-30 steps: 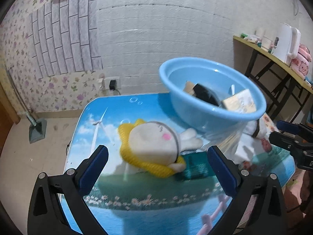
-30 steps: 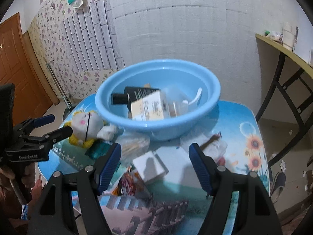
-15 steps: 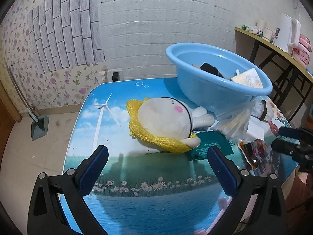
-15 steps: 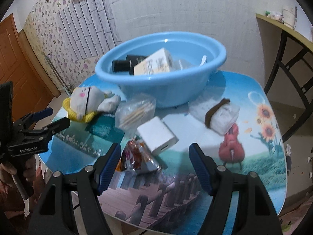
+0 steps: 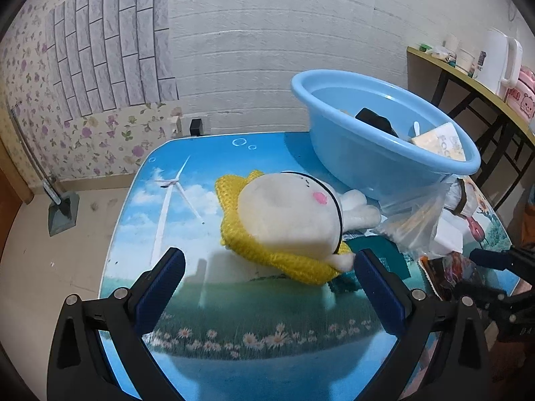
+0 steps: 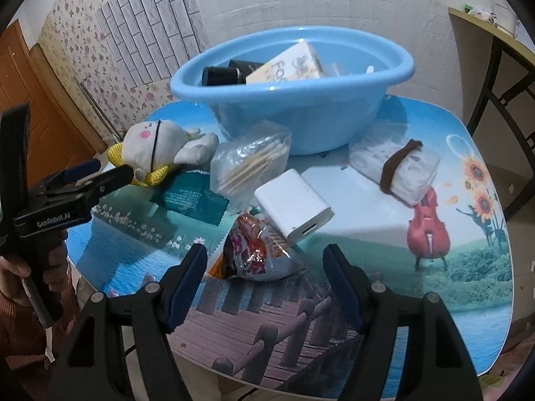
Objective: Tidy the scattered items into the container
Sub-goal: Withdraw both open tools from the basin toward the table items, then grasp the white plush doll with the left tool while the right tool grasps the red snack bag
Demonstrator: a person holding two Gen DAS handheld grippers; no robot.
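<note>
A blue basin (image 6: pixel 301 113) (image 5: pixel 361 153) stands at the back of the table and holds a black bottle (image 6: pixel 230 73) and a box (image 6: pixel 294 65). A white plush toy in a yellow knit (image 5: pixel 287 220) (image 6: pixel 157 148) lies in front of my open, empty left gripper (image 5: pixel 267 277). My right gripper (image 6: pixel 265 275) is open and empty, just short of a snack packet (image 6: pixel 257 250). Behind the packet lie a white power bank (image 6: pixel 294 205), a clear bag of sticks (image 6: pixel 250 167), a teal card (image 6: pixel 190 198) and a white bundle with a brown band (image 6: pixel 398 170).
The table (image 6: pixel 451 267) has a printed landscape top; its front edge is right under both grippers. A side table (image 5: pixel 474 77) with a kettle stands at the right. The left gripper shows at the left of the right wrist view (image 6: pixel 83 180).
Both grippers have pulled back and dropped toward the table. The left now faces the plush toy from closer; the right has come down to the snack packet. Both stayed open.
</note>
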